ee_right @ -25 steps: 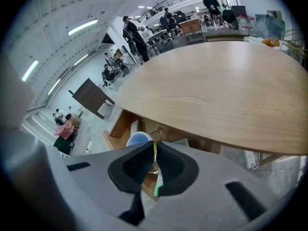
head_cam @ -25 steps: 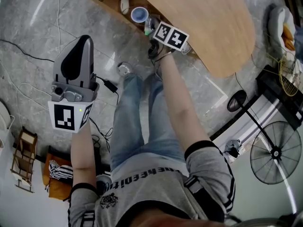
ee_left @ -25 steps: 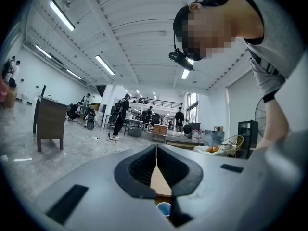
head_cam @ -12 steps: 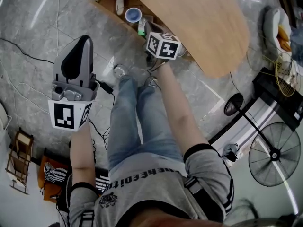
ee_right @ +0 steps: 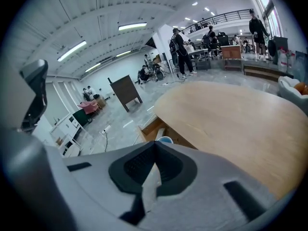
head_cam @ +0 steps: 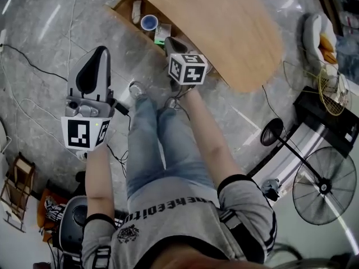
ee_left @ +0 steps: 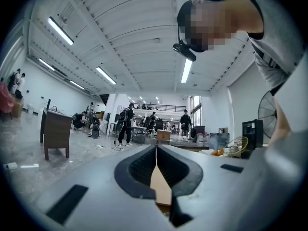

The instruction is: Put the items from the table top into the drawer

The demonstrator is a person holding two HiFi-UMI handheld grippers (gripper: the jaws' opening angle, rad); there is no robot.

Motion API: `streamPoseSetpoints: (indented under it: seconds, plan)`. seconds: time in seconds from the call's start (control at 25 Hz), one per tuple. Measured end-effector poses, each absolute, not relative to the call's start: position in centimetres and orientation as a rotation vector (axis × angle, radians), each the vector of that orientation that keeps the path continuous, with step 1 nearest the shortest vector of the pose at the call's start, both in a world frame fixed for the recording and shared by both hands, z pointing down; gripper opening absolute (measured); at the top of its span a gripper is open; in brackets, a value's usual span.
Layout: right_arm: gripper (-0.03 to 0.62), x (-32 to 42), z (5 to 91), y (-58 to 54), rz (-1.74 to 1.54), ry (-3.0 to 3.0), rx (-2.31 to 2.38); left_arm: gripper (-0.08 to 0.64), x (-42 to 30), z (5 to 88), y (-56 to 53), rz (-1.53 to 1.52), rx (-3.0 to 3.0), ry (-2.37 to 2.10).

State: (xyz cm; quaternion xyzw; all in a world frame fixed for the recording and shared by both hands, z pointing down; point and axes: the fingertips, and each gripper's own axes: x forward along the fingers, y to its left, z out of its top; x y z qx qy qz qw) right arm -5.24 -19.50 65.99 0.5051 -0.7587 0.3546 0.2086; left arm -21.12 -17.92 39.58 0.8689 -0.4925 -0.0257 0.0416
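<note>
Drawer [head_cam: 124,7] stands open under the far left edge of the table top [head_cam: 224,27]. Inside it, from the drawer's far end toward the table, lie a white item [head_cam: 136,11], a blue cup [head_cam: 149,22] standing upright, and a small green item [head_cam: 161,38]. The white and green items are too small to identify with confidence. The table top shows bare wood, with no items visible on it.

Right gripper [head_cam: 167,40] hangs just beside the drawer's near end, close to the green item. Its own view shows the jaws clenched together with nothing between them. Left gripper [head_cam: 99,54] is held well apart from the drawer, over the floor, tips pointing up. Its jaws are likewise pressed tight and empty.

Assessment: the loading appears complete, as the contents sit in the drawer, which is not yet shut.

Handling: the cup looks light, stiff and thin-walled, with a smooth surface that is likely slippery. If it needs shifting, pinch one side of the wall at the rim with moderate force to avoid crushing it. The drawer itself is rigid and could be pushed on its front face with closed jaws.
</note>
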Motion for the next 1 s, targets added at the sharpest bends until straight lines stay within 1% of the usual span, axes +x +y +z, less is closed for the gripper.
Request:
streamPoseSetpoints:
  seconds: [0.56,1.0]
  plan:
    - [0.003,-3.9,53.1,-13.9,0.824,-2.267,1.389,0.011,-18.7,33.0,-11.6,-0.044,2.628,-1.558]
    - [0.003,-3.4,44.2,-11.2,0.649,-2.392,1.372,0.011,-18.0,27.4,-8.8,-0.068,2.655,-1.618]
